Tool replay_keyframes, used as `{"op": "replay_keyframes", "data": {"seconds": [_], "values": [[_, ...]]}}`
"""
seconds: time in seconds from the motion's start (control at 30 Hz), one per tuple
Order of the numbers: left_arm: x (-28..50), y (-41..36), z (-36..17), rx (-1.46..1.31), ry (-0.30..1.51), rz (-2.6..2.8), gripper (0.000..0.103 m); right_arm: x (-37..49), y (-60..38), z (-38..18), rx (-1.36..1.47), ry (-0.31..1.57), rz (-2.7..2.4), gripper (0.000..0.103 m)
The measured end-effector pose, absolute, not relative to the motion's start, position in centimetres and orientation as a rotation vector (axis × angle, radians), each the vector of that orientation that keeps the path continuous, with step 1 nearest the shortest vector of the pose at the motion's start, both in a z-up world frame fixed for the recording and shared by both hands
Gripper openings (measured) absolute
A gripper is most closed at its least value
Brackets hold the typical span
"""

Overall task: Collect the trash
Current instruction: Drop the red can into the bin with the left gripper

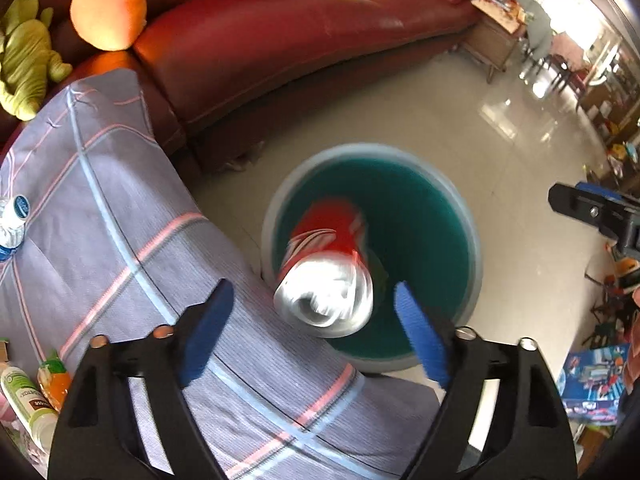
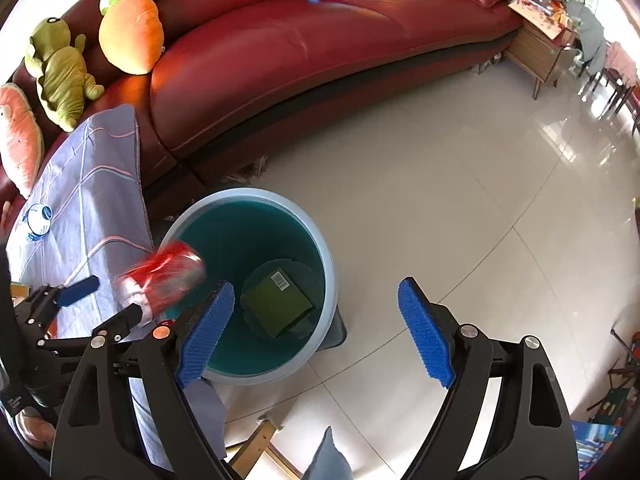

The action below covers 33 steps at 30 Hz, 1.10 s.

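Observation:
A red and silver soda can (image 1: 326,264) is blurred in mid-air just beyond my left gripper (image 1: 316,328), over the mouth of a round teal bin (image 1: 464,216) on the floor. My left gripper is open, its blue pads (image 1: 208,328) clear of the can. In the right wrist view the can (image 2: 164,276) hangs at the bin's (image 2: 320,248) left rim, and the left gripper (image 2: 100,300) shows below it. My right gripper (image 2: 316,328) is open and empty above the bin's right side. A green box (image 2: 276,300) lies at the bin's bottom.
A table with a plaid purple cloth (image 1: 100,208) stands left of the bin, carrying a water bottle (image 1: 12,220) and other bottles (image 1: 28,400). A red leather sofa (image 2: 300,52) with plush toys (image 2: 128,36) curves behind. The floor is pale glossy tile (image 2: 460,200).

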State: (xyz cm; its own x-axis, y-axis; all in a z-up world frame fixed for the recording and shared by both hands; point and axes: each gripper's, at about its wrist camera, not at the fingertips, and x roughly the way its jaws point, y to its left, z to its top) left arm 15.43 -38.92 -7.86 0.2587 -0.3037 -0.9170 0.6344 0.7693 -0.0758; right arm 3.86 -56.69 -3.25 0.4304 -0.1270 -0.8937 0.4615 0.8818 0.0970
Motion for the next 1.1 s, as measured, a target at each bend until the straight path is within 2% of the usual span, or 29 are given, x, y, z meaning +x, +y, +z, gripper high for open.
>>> {"op": "replay_keyframes", "data": {"seconds": [0.3,0.37,0.7,1.1], "values": [[15.7,-36.8,-7.8,0.308,1.158,-0.638,0.089,5.4,-55.5,-3.3,0.331,1.086,-0.362,0.081],[15.8,-36.2,-7.7,0.3,1.158,-0.632,0.089,5.7,-55.0,-3.3,0.316,1.092,-0.357,0.085],[16.2,-33.0,-6.8,0.264,1.145,-0.606,0.095,6.4,-52.3,-2.9,0.258,1.115,-0.312,0.085],[17.4,-22.5,-3.9,0.185,1.108,-0.432,0.095,11.3,-42.1,-2.0,0.032,1.148,-0.074,0.085]]}}
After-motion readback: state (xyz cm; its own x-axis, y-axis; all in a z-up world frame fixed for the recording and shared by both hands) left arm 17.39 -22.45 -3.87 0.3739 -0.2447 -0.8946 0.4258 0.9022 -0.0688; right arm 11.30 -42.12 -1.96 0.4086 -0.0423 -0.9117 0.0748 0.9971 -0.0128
